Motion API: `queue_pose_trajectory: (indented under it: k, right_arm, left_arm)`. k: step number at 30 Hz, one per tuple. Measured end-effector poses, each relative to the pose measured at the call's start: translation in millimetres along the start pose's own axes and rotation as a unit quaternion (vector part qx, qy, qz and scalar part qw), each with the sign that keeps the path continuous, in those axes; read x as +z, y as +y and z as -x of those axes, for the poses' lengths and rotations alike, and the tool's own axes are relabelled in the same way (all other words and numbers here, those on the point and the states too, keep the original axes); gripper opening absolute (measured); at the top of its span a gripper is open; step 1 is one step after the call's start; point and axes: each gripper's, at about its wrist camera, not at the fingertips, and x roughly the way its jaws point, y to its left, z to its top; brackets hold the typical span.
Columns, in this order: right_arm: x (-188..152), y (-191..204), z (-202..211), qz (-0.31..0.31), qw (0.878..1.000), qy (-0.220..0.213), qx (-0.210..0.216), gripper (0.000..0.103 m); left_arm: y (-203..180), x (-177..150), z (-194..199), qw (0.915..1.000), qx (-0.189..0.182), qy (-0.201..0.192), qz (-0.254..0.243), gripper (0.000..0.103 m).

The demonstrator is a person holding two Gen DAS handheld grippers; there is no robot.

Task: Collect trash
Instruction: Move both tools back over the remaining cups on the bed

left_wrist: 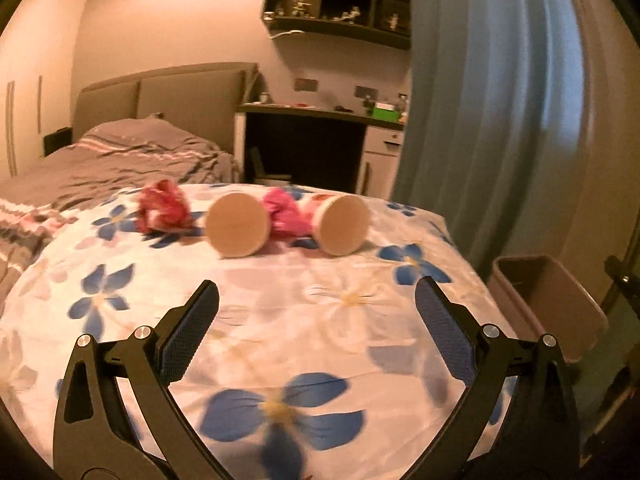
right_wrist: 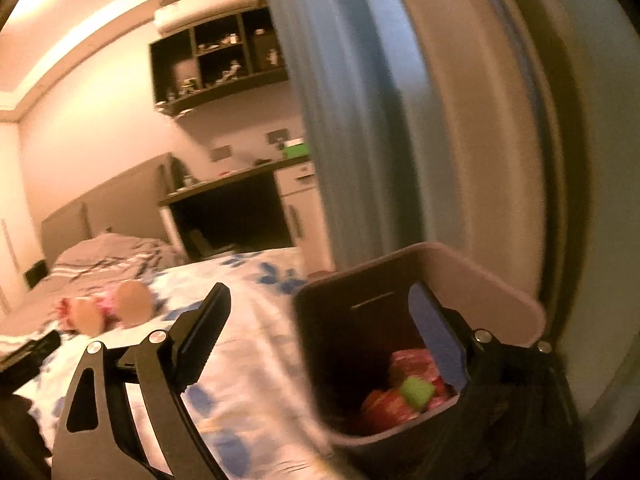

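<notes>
Two paper cups [left_wrist: 237,225] [left_wrist: 343,225] lie on their sides on the floral bedspread [left_wrist: 320,340], bottoms facing me. A crumpled red wrapper [left_wrist: 163,210] lies left of them and a pink one [left_wrist: 282,216] sits between them. My left gripper [left_wrist: 317,284] is open and empty, short of the cups. A brown bin [right_wrist: 480,280] stands beside the bed and holds red wrappers [right_wrist: 404,392] and a green scrap [right_wrist: 416,390]. My right gripper [right_wrist: 319,288] is open and empty at the bin's near rim, its right finger over the bin's mouth. The cups [right_wrist: 134,302] show blurred at far left.
The bin [left_wrist: 560,304] stands off the bed's right edge, against a blue curtain [left_wrist: 480,120]. Grey striped bedding [left_wrist: 120,156] lies beyond the floral spread. A dark desk [left_wrist: 312,148] and wall shelf [left_wrist: 340,0] are at the back. The left gripper's tip [right_wrist: 32,350] shows in the right wrist view.
</notes>
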Motion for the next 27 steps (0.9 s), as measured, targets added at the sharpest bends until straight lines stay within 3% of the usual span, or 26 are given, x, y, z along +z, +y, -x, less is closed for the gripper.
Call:
queue_pose_trajectory:
  k: [4, 15, 27]
  right_arm:
    - [-1, 27, 9, 0.005, 0.999, -0.001, 0.044, 0.088]
    - [-11, 89, 19, 0.037, 0.995, 0.010, 0.093, 0.088]
    - [-17, 148, -14, 0.054, 0.989, 0.040, 0.129, 0.087]
  left_arm:
    - [21, 1, 11, 0.9997, 0.020, -0.007, 0.011, 0.097]
    - [74, 3, 34, 0.9974, 0.054, -0.018, 0.044, 0.097]
    - [118, 4, 37, 0.9943, 0.089, -0.029, 0.051, 0.097]
